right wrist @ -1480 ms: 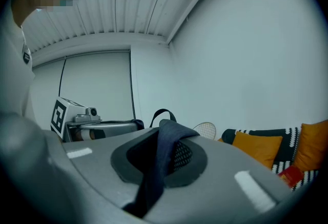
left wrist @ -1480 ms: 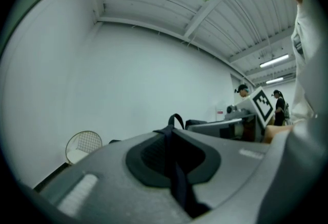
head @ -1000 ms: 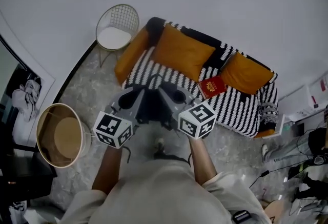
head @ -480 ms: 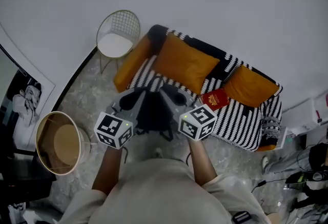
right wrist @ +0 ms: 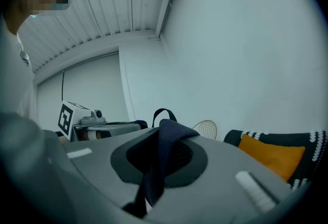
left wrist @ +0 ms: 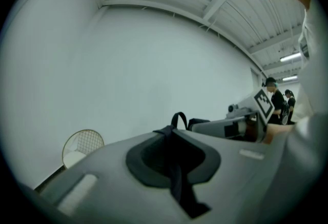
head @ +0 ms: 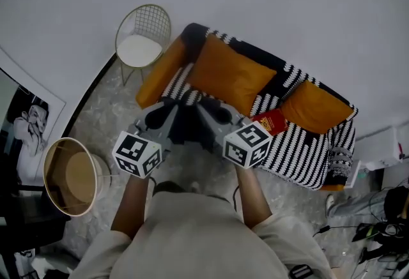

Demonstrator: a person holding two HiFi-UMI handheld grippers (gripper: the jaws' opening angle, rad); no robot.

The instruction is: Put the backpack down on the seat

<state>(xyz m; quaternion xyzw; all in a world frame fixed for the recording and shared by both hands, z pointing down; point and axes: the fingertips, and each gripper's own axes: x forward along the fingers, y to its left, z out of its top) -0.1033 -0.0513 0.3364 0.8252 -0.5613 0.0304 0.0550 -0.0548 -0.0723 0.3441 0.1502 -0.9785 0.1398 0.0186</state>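
A black backpack (head: 187, 128) hangs between my two grippers, over the front edge of the black-and-white striped sofa (head: 299, 138) near its left end. My left gripper (head: 161, 117) is shut on a dark strap (left wrist: 178, 174) of the pack. My right gripper (head: 214, 114) is shut on the other strap (right wrist: 160, 164). The pack's top loop (left wrist: 179, 117) pokes up between the two grippers; its body is mostly hidden by them. The loop (right wrist: 162, 113) also shows in the right gripper view.
Two orange cushions (head: 231, 75) and an orange bolster (head: 158, 71) lie on the sofa, with a red booklet (head: 270, 122) on the seat. A wire chair (head: 142, 38) stands to its left. A round basket (head: 71, 175) is at my left; cables and gear lie at the right.
The person has stepped closer to the sofa, carrying the backpack forward until it overlaps the seat's front edge. Both grippers keep their hold on the straps.
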